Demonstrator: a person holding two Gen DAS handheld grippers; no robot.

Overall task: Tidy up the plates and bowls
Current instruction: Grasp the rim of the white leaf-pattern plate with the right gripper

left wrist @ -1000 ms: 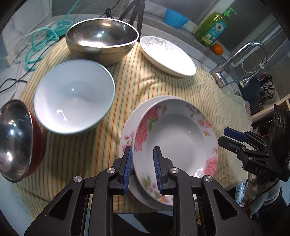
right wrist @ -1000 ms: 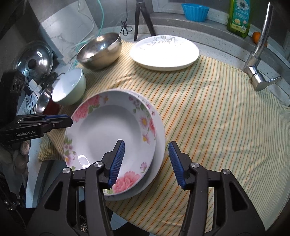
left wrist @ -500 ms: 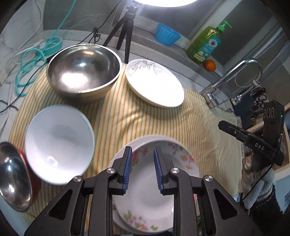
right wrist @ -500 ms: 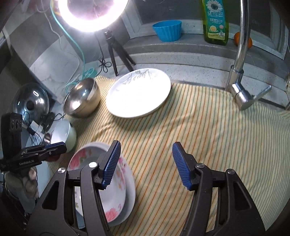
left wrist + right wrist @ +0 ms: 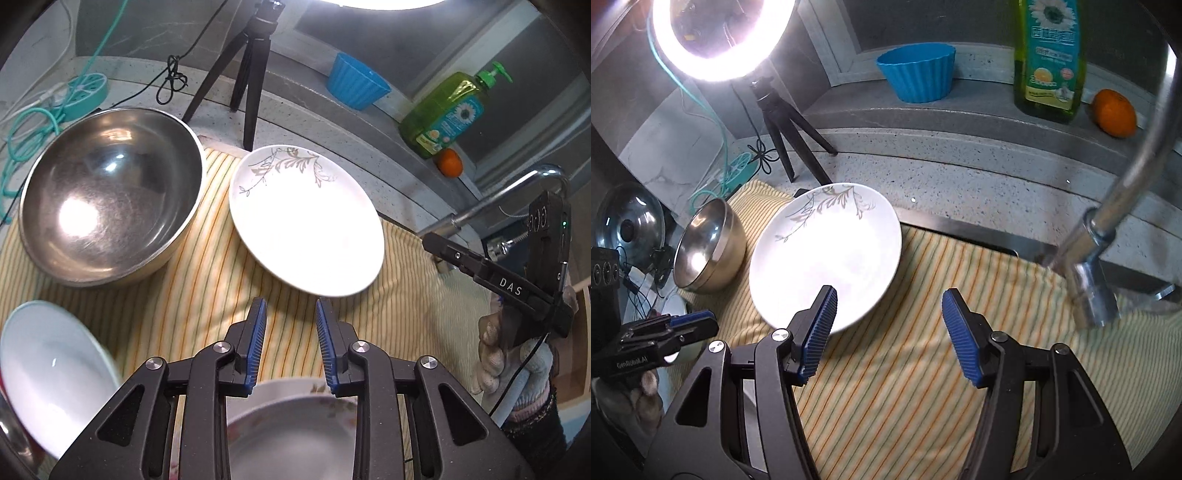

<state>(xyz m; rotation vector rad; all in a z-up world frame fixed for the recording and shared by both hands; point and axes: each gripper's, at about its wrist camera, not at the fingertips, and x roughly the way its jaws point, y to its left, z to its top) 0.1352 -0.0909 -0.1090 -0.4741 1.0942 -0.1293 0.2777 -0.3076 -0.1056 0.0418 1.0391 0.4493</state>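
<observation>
A white plate with a grey leaf pattern point(image 5: 306, 221) point(image 5: 827, 258) lies on the striped cloth point(image 5: 207, 295), just ahead of both grippers. My left gripper point(image 5: 290, 310) hovers short of its near rim, jaws opening, nothing between them. My right gripper point(image 5: 890, 299) is open and empty, its left finger over the plate's near edge in the view. The stacked floral plates point(image 5: 291, 424) lie under the left gripper. A large steel bowl point(image 5: 107, 195) point(image 5: 709, 251) and a white bowl point(image 5: 48, 369) stand to the left.
A faucet point(image 5: 1108, 221) rises at the right edge of the cloth. On the ledge behind stand a blue cup point(image 5: 916, 70), a green soap bottle point(image 5: 1049, 55) and an orange point(image 5: 1115, 112). A ring light point(image 5: 720, 33) on a tripod point(image 5: 251, 74) stands behind the steel bowl.
Both grippers have moved forward from the floral plates toward the leaf-patterned plate. The left jaws no longer straddle the floral plate's rim. The right jaws stand wider.
</observation>
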